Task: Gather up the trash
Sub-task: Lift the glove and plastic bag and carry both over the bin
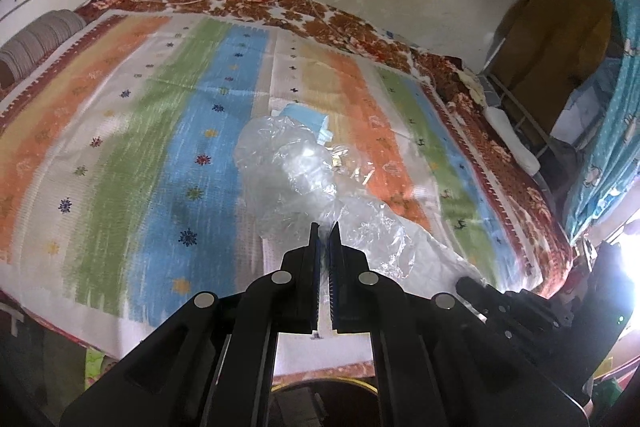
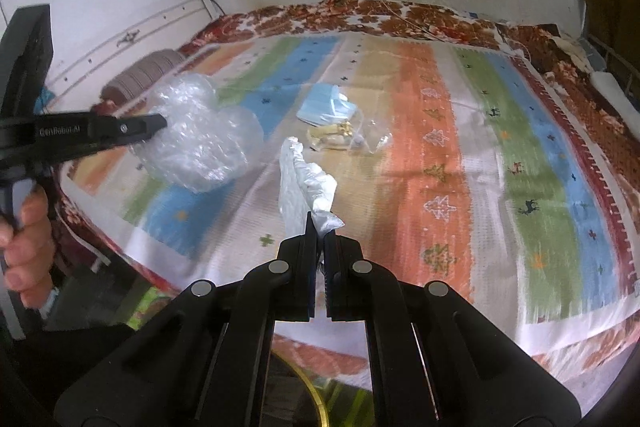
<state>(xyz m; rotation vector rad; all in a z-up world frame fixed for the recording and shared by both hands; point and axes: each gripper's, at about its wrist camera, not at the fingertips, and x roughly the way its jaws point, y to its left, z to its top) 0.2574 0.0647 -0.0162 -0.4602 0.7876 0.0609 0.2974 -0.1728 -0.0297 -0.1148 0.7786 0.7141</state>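
Note:
My left gripper (image 1: 325, 227) is shut on a crumpled clear plastic bag (image 1: 288, 167) and holds it above the striped bedspread; the bag also shows in the right wrist view (image 2: 200, 143) at the left gripper's tip (image 2: 160, 123). My right gripper (image 2: 320, 227) is shut on a white crumpled tissue (image 2: 306, 183), lifted over the bed; its tip shows in the left wrist view (image 1: 466, 283). A blue face mask (image 2: 326, 107) and a small clear wrapper with yellow scraps (image 2: 348, 139) lie on the bed beyond.
The bed carries a striped cloth (image 2: 480, 167) over a floral blanket (image 1: 320, 15). A striped bolster (image 2: 144, 77) lies at the head. A wall stands behind. A round gold-rimmed bin (image 2: 308, 387) sits below the bed's near edge. A rack with hanging clothes (image 1: 560, 39) stands right.

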